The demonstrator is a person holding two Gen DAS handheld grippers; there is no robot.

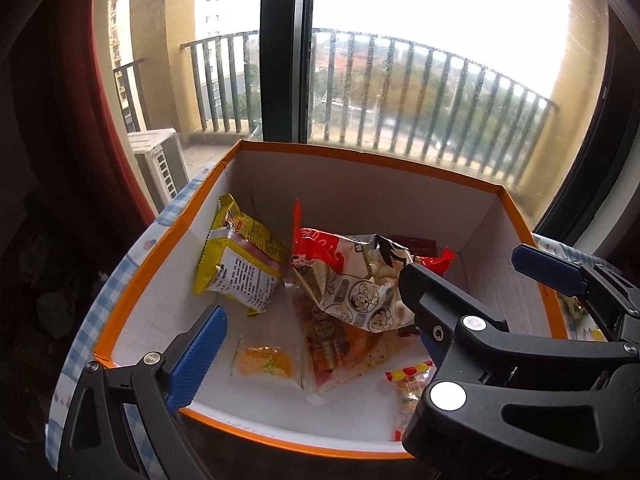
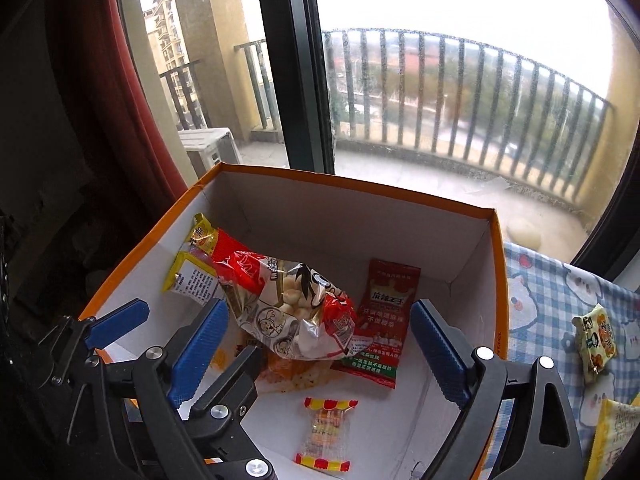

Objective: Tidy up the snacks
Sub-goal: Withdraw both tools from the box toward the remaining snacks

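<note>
Serving as collection bin, the orange-rimmed white cardboard box holds the crinkled red-and-silver cartoon snack bag, lying loose atop other packets; left gripper and right gripper gape empty above.

Checked cloth (box, packets)
</note>
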